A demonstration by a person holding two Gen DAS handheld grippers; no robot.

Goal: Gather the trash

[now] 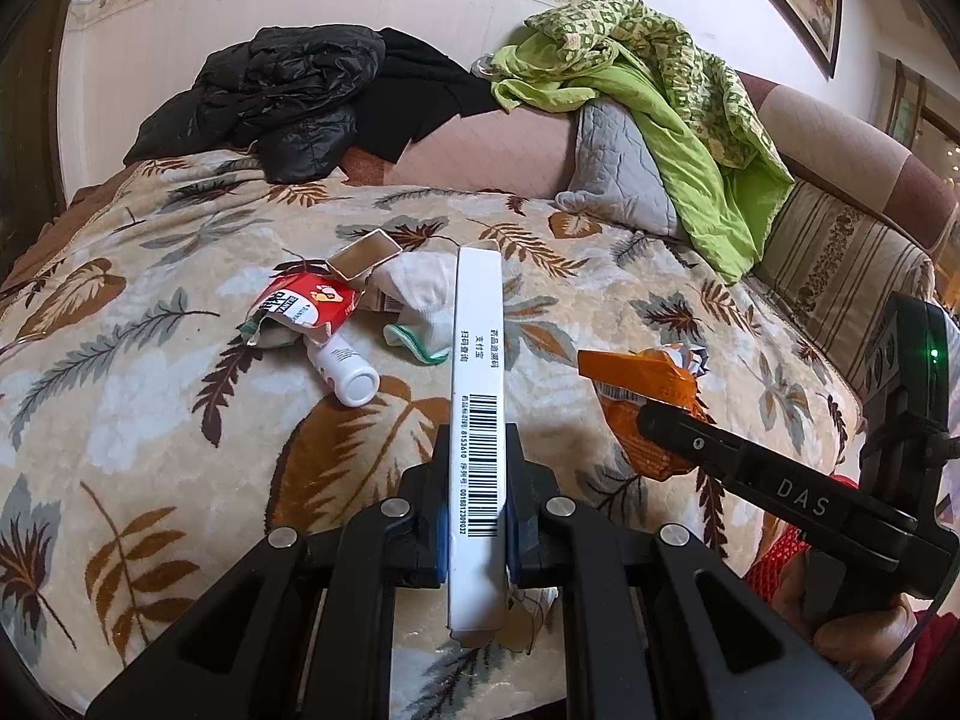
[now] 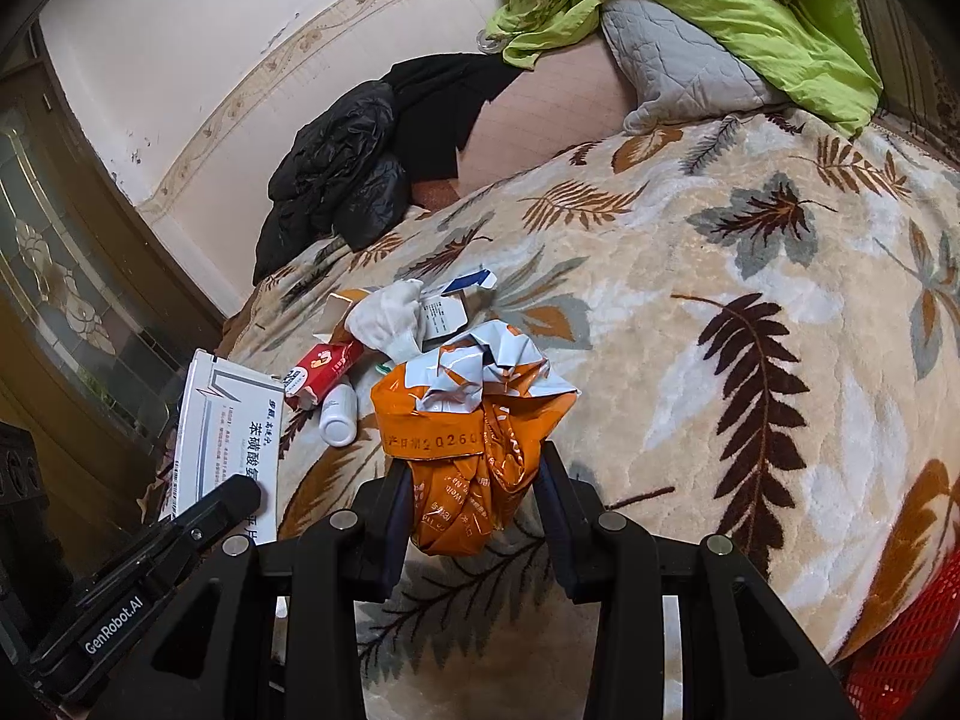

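My left gripper [image 1: 476, 498] is shut on a flat white medicine box [image 1: 478, 372] with a barcode, held on edge above the leaf-patterned blanket [image 1: 180, 420]; the box also shows in the right wrist view [image 2: 231, 438]. My right gripper [image 2: 474, 504] is shut on a crumpled orange and white wrapper [image 2: 474, 414], also seen in the left wrist view [image 1: 648, 396]. On the blanket lie a red carton [image 1: 306, 303], a small white bottle [image 1: 345, 369], a brown open box [image 1: 363, 255] and a white sock [image 1: 420, 294].
Black clothes [image 1: 288, 102] lie at the back of the bed, with green clothes [image 1: 660, 90] and a grey pillow [image 1: 618, 168] at the back right. A red mesh basket [image 2: 900, 648] shows at the lower right.
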